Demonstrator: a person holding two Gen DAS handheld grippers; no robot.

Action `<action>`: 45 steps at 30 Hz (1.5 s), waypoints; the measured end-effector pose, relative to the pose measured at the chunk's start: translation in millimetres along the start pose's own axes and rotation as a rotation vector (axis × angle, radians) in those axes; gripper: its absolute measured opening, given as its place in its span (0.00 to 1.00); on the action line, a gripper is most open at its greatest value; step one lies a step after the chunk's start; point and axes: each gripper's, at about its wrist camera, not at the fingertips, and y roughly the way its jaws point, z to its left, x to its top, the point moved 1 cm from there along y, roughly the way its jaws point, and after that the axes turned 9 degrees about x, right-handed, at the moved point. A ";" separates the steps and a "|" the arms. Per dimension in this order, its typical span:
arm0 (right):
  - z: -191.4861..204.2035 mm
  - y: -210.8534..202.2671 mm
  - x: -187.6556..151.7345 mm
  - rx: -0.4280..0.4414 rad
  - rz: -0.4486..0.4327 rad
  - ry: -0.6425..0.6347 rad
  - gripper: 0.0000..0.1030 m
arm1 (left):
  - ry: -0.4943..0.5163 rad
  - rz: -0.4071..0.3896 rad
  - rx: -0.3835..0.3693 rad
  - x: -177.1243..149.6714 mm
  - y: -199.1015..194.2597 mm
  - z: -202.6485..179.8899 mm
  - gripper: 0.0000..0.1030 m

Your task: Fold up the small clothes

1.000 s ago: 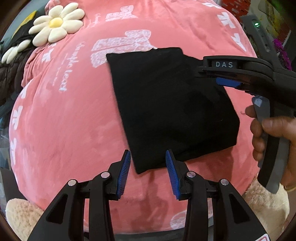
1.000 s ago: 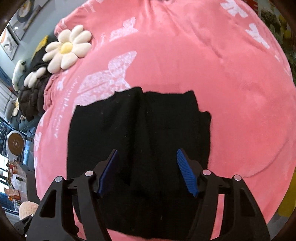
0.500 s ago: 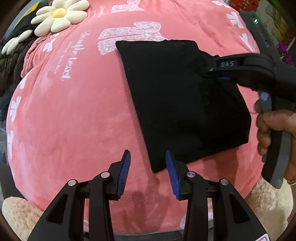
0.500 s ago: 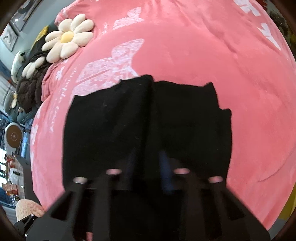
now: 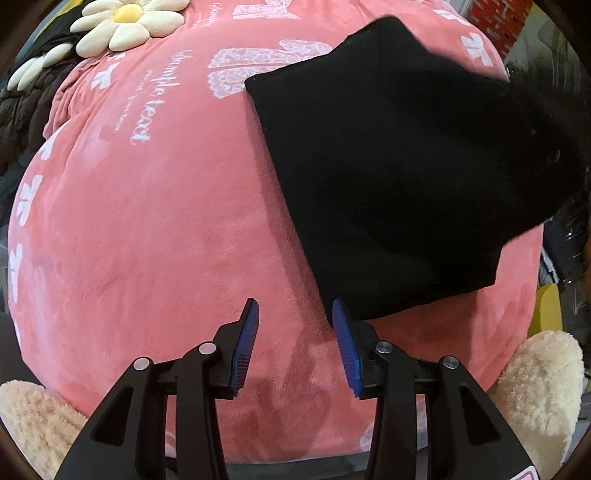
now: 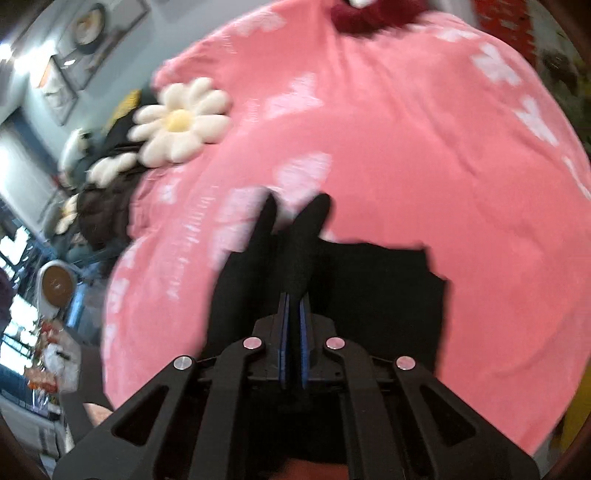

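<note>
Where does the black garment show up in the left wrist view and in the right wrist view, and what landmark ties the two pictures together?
Left wrist view: the black garment fills the upper right, its near corner by the left gripper.
Right wrist view: lower centre, a fold of it pinched in the shut right gripper.
Shared landmark: the daisy cushion, upper left in both, on the pink blanket.

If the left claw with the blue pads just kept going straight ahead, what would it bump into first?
Most likely the pink blanket: the left gripper stands open over bare plush. The black garment lies just right of that line.
</note>
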 end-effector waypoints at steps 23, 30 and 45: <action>9.0 29.2 32.3 0.171 -0.003 -0.014 0.03 | 0.002 -0.010 -0.064 -0.7 -9.7 -7.1 0.49; -77.4 45.7 1.6 -0.038 0.152 0.073 0.09 | 0.015 -0.021 -0.126 7.4 -7.8 -16.4 0.52; -40.4 2.6 -84.6 0.110 0.179 0.091 0.04 | -0.031 0.001 -0.132 20.8 4.7 -19.2 0.57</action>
